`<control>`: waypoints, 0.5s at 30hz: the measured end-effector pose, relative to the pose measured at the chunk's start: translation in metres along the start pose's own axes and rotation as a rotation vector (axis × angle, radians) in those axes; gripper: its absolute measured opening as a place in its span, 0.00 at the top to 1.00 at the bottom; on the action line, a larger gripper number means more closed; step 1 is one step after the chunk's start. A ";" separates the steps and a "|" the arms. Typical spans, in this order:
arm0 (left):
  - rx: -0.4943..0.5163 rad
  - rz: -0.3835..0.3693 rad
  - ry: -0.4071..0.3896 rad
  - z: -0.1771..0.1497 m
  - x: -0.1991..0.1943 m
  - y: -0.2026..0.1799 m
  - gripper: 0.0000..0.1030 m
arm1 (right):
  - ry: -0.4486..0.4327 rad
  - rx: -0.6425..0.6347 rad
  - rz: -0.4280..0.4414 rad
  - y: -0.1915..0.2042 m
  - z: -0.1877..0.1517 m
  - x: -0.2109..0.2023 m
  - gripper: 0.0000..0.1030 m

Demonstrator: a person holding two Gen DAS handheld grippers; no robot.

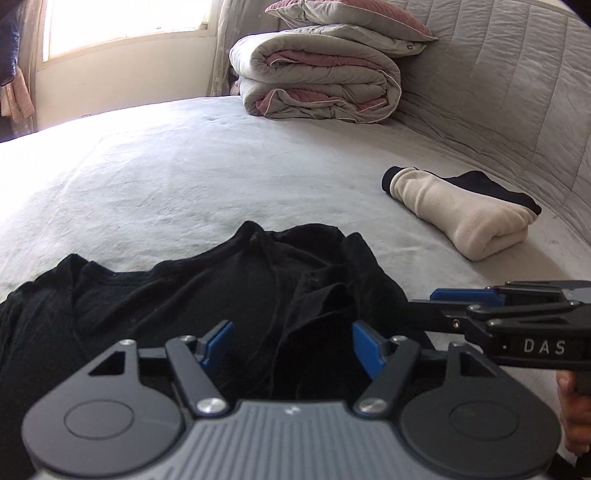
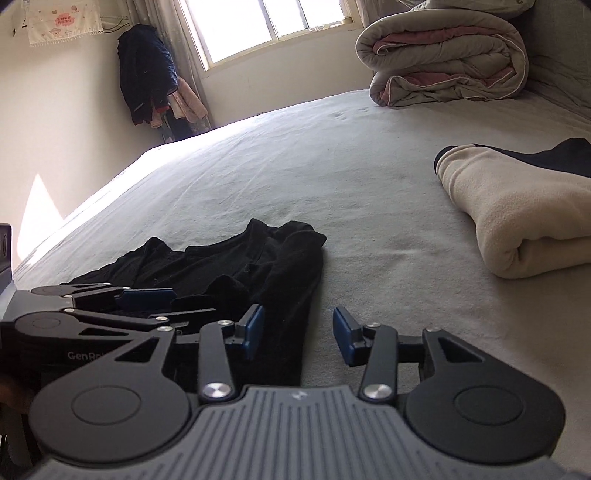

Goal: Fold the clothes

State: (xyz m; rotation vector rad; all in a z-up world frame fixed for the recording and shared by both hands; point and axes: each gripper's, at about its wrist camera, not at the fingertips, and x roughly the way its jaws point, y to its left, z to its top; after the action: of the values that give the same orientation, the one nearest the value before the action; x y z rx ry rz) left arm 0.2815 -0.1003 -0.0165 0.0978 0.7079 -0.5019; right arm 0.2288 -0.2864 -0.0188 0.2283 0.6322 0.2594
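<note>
The left gripper [image 1: 291, 345] has its blue-padded fingers spread wide with nothing between them, poised low over a crumpled black shirt [image 1: 192, 295] that lies directly ahead of and beneath it on the pale grey bed [image 1: 184, 177]. The right gripper [image 2: 298, 338] sits just to the left one's right, fingers likewise apart and empty; its left finger is over the shirt's right edge, its right finger over bare sheet. Whether either gripper touches the cloth is hard to tell from these low views. Ahead and to the right of both, well apart from the shirt, rests a folded cream and black garment [image 1: 461, 210]. Farther ahead, at the bed's far end, a folded grey and pink duvet [image 1: 317, 77] is stacked under a pillow [image 1: 351, 16].
</note>
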 end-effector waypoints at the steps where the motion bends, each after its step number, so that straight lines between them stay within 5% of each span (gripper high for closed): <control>1: 0.007 0.006 0.010 0.002 0.005 -0.003 0.44 | 0.000 -0.021 0.021 0.000 0.000 -0.003 0.56; 4: -0.009 0.038 -0.007 0.007 0.013 -0.004 0.65 | -0.003 -0.103 0.122 -0.001 -0.002 -0.012 0.47; 7: -0.191 0.061 -0.066 0.003 0.007 0.014 0.91 | -0.012 -0.179 0.178 0.007 -0.007 -0.013 0.38; 12: -0.551 0.007 -0.141 -0.027 -0.001 0.047 0.92 | -0.014 -0.019 0.093 -0.002 -0.007 0.009 0.43; 15: -0.644 -0.041 -0.185 -0.040 -0.002 0.055 0.92 | -0.016 0.041 0.048 -0.007 -0.009 0.020 0.68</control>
State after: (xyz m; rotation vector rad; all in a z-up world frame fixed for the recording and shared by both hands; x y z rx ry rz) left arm 0.2821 -0.0416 -0.0504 -0.5605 0.6615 -0.2981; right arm 0.2401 -0.2855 -0.0390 0.2850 0.6173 0.2911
